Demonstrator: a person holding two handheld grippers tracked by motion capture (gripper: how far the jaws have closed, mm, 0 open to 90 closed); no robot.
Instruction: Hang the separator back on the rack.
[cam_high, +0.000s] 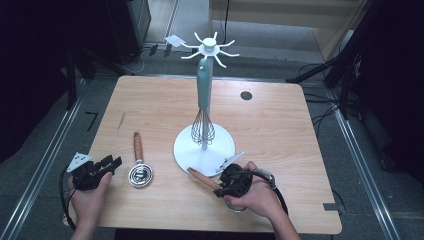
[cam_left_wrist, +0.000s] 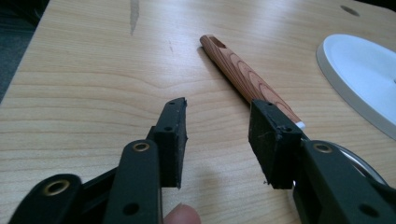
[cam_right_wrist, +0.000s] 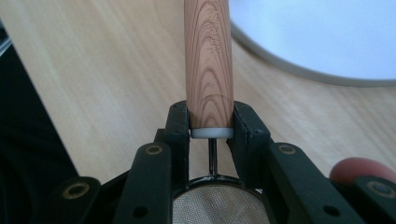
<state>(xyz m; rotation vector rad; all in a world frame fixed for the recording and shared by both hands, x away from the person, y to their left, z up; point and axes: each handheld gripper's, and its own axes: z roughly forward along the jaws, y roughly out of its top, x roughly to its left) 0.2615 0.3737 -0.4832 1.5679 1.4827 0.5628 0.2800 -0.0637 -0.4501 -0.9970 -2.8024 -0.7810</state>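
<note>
Wood grain is running the length of the strainer handle (cam_right_wrist: 208, 60) that the right gripper (cam_right_wrist: 211, 122) is clamping: in the right gripper view both black pads are pressing on the handle's lower end, just above its white collar, and the strainer's fine mesh bowl (cam_right_wrist: 215, 204) is sitting low between the gripper's arms. In the high view that right gripper (cam_high: 231, 184) is resting near the table's front edge, with the handle (cam_high: 203, 178) sticking out from it toward the upper left, its tip lying just beside the round white base (cam_high: 186, 150) of the utensil stand. A teal-handled whisk (cam_high: 203, 107) is hanging on that stand, its wire head dangling above the base, and the stand's white hooked crown (cam_high: 209, 48) is spreading out at the top of the pole. The left gripper (cam_high: 102, 167) is hovering near the table's front left corner, held in the person's left hand (cam_high: 89, 200); its jaws are standing apart with bare table between them, gripping nothing. In the left gripper view a second wooden-handled utensil (cam_left_wrist: 243, 77) is lying flat on the light wooden table (cam_left_wrist: 84, 84) just beyond the right-hand pad, which is covering part of it. In the high view this utensil (cam_high: 138, 162) is lying with its coiled metal head toward the front, between the left gripper and the stand's base.
</note>
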